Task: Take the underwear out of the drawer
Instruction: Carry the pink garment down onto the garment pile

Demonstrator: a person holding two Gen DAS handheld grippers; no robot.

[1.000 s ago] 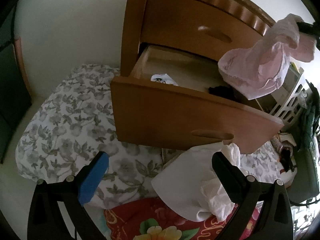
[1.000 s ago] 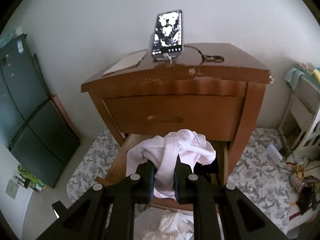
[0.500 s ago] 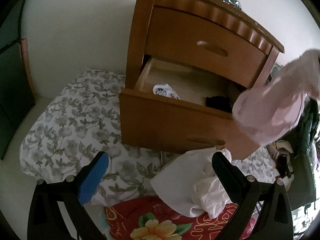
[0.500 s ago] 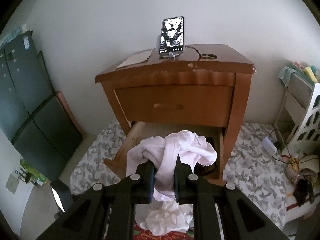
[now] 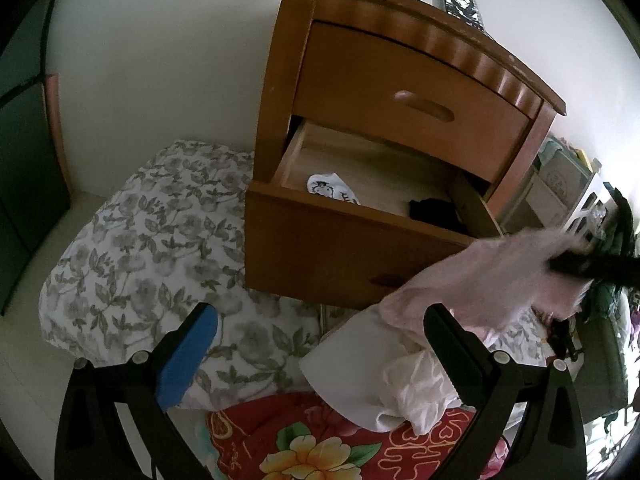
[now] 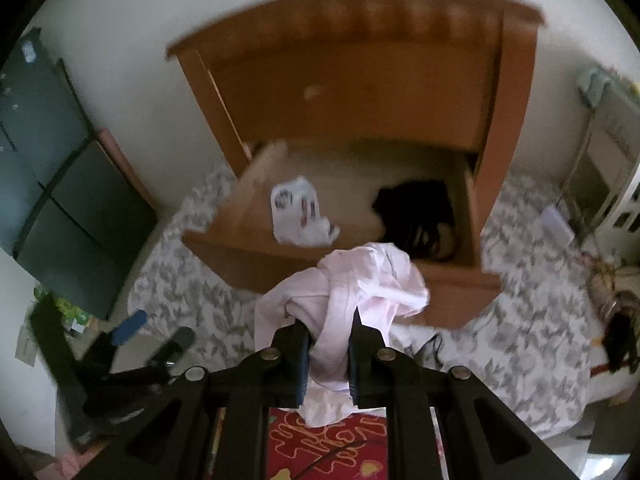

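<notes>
Pinching a pale pink pair of underwear (image 6: 344, 292) between its two black fingers, the right gripper (image 6: 328, 354) is sitting at the bottom centre of the right wrist view, its jaws narrowed onto the cloth. The garment is bunching above the fingertips and hanging down between them, in front of the drawer's front panel and outside the drawer. In the left wrist view the same pink underwear (image 5: 492, 280) is showing blurred at the right edge of the frame, held by the dark right gripper (image 5: 592, 268) beside the front right corner of the drawer.

The lower drawer (image 5: 340, 248) of the wooden nightstand (image 5: 400, 76) is standing pulled out in the middle of the frame. Inside it a white printed garment (image 5: 332, 192) is lying toward the left and a black garment (image 5: 434, 212) is lying in the right corner. A phone (image 5: 460, 0) is standing on the nightstand's top at the upper right.

The left gripper (image 5: 316, 352) is hovering at the bottom of its own view with jaws spread wide and nothing between them; one finger is carrying a blue pad (image 5: 188, 356). Below it a heap of white clothing (image 5: 384, 376) is lying across a grey floral sheet (image 5: 148, 248) and a red flowered blanket (image 5: 304, 440).
</notes>
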